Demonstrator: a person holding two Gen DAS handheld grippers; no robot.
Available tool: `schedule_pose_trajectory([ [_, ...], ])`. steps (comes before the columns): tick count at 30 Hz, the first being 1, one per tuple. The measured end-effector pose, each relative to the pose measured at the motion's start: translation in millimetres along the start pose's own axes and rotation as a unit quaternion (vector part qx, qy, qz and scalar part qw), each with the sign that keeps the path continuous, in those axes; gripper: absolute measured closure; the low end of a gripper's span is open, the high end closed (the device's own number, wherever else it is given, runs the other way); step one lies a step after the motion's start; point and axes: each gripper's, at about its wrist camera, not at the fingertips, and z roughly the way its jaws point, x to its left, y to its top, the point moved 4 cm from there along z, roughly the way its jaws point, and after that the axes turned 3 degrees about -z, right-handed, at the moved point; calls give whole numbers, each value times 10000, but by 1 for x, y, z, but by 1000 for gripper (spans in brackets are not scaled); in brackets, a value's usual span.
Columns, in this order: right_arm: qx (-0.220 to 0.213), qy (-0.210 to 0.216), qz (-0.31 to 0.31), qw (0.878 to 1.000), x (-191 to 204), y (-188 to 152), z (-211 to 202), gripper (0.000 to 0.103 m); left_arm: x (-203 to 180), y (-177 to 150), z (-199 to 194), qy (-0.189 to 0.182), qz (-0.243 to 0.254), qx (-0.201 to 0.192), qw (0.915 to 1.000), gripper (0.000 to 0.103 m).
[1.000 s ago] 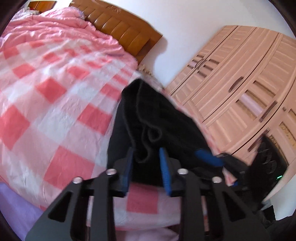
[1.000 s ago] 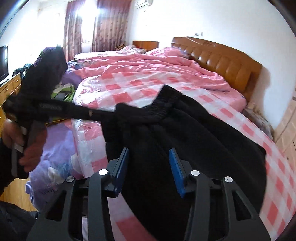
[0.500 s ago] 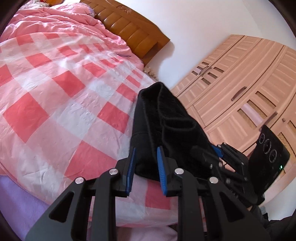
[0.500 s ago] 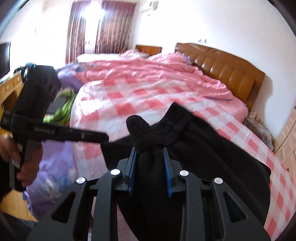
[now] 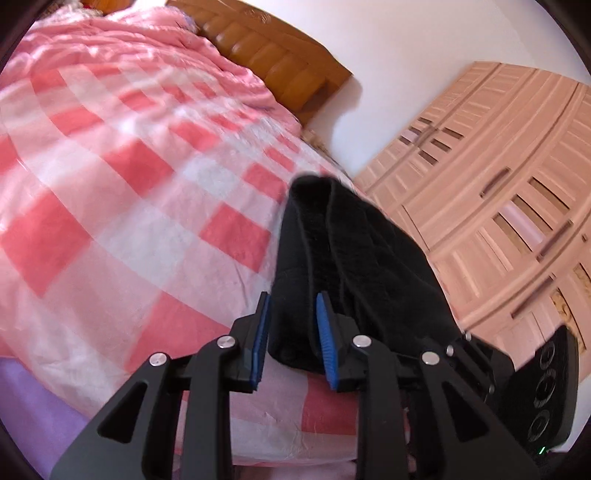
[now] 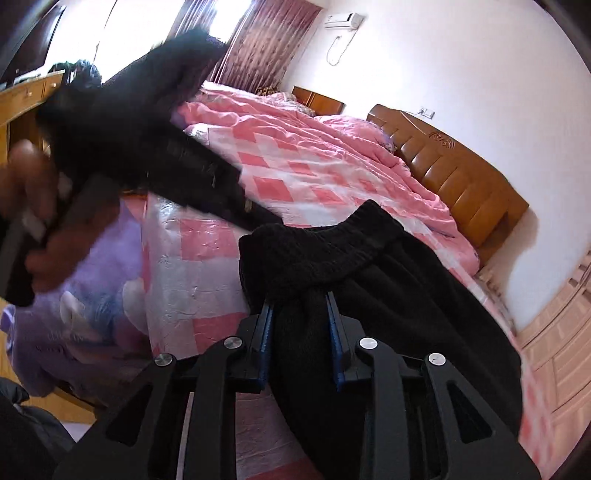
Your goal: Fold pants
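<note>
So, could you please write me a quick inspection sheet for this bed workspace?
Surface: bed with pink checked quilt, wrinkled.
Job's things: black pants lying at the quilt's near edge, waistband bunched.
Clutter: purple bedding beside the bed.
Grippers: left gripper shut on pants fabric; right gripper shut on the pants below the waistband, after closing in.
Cables: cord on the wall below the air conditioner.
Surroundings: wooden headboard, wardrobe, curtains.

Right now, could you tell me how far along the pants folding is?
Early stage. Done: both grippers have a grip. The left gripper and right gripper are each shut on the waistband end of the black pants, over the pink checked bed. Left: no neat fold shows yet; laying flat and folding remain.
</note>
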Motion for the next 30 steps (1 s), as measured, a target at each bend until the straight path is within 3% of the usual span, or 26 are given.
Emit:
schedule_pose_trajectory([
  [2,9,71,46,10000,-2,0,-1,74,-13,14,-18,-82,43,-262,9996,74],
  [4,-6,10,-8,10000,1,-1,0,66,-42,28,-27,-201,395,-308,9985,64],
  [6,56,-151,-143,9998,6,1,-1,59,-71,35,-23,-299,793,-137,9963,43],
  [7,87,-100,-160,9998,7,0,-4,28,-85,37,-17,-313,954,-4,9949,39],
  [9,-145,442,-33,9989,8,-1,-29,20,-104,40,2,-305,1161,376,9921,32],
  [11,-310,472,140,9983,1,-8,-55,20,-111,43,19,-160,1244,561,9905,26],
  [12,-329,435,287,9981,-7,-14,-67,19,-112,45,28,84,1320,558,9896,21],
  [13,-340,343,563,9972,-22,-24,-81,19,-112,52,35,336,1399,452,9886,20],
  [16,-295,53,1349,9904,-65,-50,-106,18,-108,85,40,512,1376,63,9892,8],
  [17,-312,-50,1547,9875,-78,-56,-110,17,-104,97,49,477,1299,227,9901,7],
  [19,-406,-260,2063,9773,-107,-72,-121,17,-95,116,72,-130,922,929,9913,7],
  [22,-531,-346,2453,9674,-124,-81,-129,17,-69,136,95,69,581,1219,9908,8],
  [24,-581,-363,2522,9652,-128,-85,-130,16,-49,135,108,-466,197,1637,9852,11],
  [30,-422,-223,2542,9660,-118,-89,-114,16,-18,108,128,-724,-77,1878,9795,16],
])
